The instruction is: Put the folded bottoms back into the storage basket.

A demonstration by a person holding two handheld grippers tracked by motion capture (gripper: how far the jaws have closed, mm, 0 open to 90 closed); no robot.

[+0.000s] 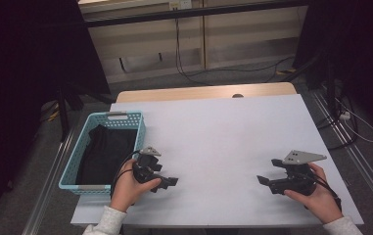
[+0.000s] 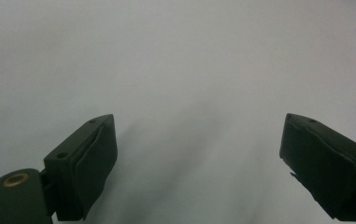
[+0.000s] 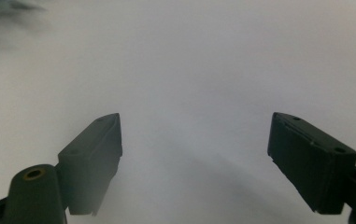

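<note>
Our left gripper (image 1: 170, 181) and right gripper (image 1: 264, 180) rest low over the white table (image 1: 213, 137), jaws spread wide with nothing between them. The blue basket (image 1: 125, 119) holding black cloth (image 1: 106, 149) sits just behind our left gripper's jaws.

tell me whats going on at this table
A person sits at a white table with a gripper in each hand. The left gripper rests low on the table beside a blue basket that holds a dark cloth. The right gripper sits at the other side, pointing toward the left one. Both have their jaws open with nothing between them, over bare tabletop. The cloth lies in the basket, untouched.
</note>
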